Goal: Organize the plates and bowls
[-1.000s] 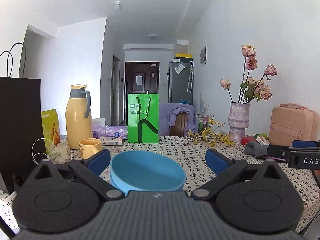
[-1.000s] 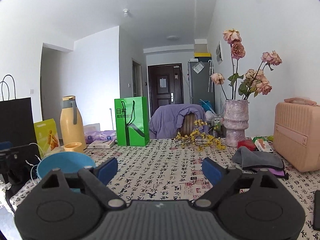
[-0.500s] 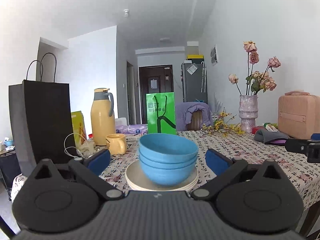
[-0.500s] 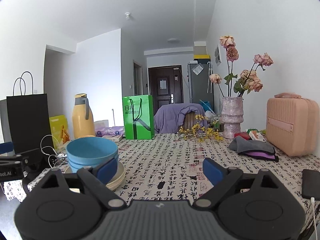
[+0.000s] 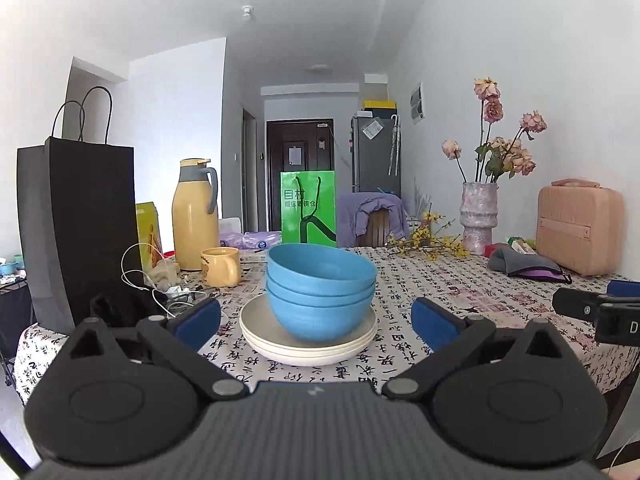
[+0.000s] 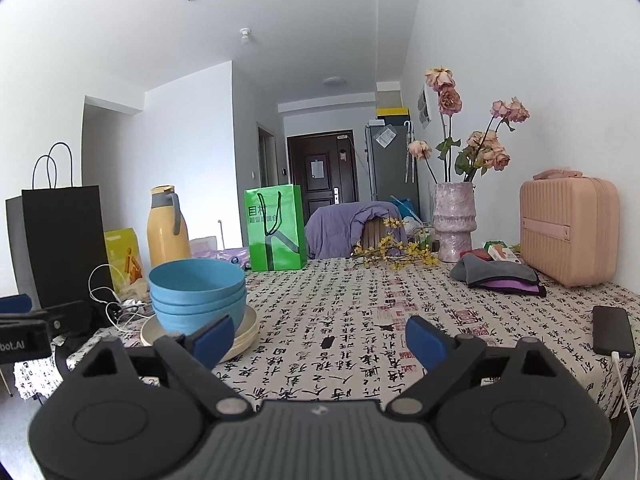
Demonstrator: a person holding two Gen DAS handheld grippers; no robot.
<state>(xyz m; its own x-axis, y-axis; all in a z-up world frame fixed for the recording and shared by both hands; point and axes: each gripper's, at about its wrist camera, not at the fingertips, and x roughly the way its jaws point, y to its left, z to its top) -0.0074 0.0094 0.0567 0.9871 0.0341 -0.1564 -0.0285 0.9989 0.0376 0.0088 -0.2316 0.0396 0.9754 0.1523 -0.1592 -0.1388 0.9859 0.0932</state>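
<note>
Three blue bowls (image 5: 320, 288) are nested one inside the other and are set on a stack of cream plates (image 5: 308, 344). The stack is seen at 12 o'clock from the left tongs (image 5: 316, 316), on the worktop (image 5: 460, 300) with the black-lettered cloth. The left tongs are spread wide and nothing is held between them. From the right tongs (image 6: 320, 338) the bowls and plates are seen at 10 o'clock. The right tongs are spread wide too, and nothing is held. A yellow mug (image 5: 221, 266) and a yellow jug (image 5: 195, 214) are seen near the bowls at 11 o'clock in the left view. A phone (image 6: 612, 330) is laid at 3 o'clock in the right view.
</note>
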